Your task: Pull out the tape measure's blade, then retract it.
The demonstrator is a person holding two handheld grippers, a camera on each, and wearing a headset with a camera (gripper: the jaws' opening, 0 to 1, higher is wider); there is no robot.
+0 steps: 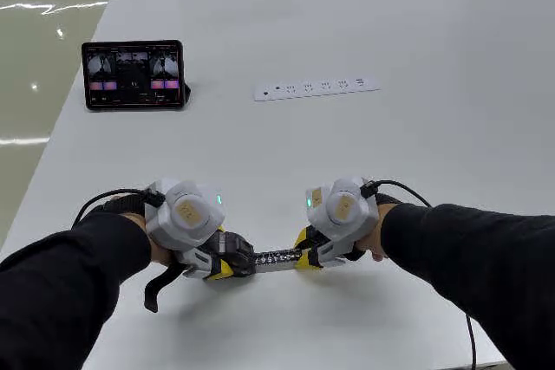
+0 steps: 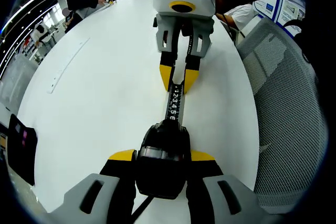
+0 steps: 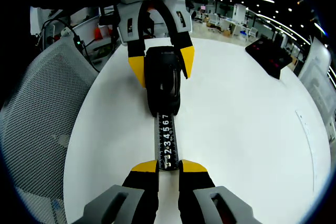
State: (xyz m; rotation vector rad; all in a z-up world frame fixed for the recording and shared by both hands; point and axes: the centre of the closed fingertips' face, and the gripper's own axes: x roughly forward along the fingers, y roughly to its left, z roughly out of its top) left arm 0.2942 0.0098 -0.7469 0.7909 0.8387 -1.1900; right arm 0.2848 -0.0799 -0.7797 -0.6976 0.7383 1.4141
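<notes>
— The tape measure (image 2: pixel 163 153) sits near the front of the table (image 1: pixel 347 41), case clamped in our left gripper (image 3: pixel 160 64), a short run of blade (image 3: pixel 166 140) out
— Our right gripper (image 3: pixel 168 167) pinches the blade's tip; we should pull straight and level

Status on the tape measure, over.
Left claw shut on tape measure case. Right claw shut on blade tip, blade partly out. Tablet well aside, not obstructing.
</notes>
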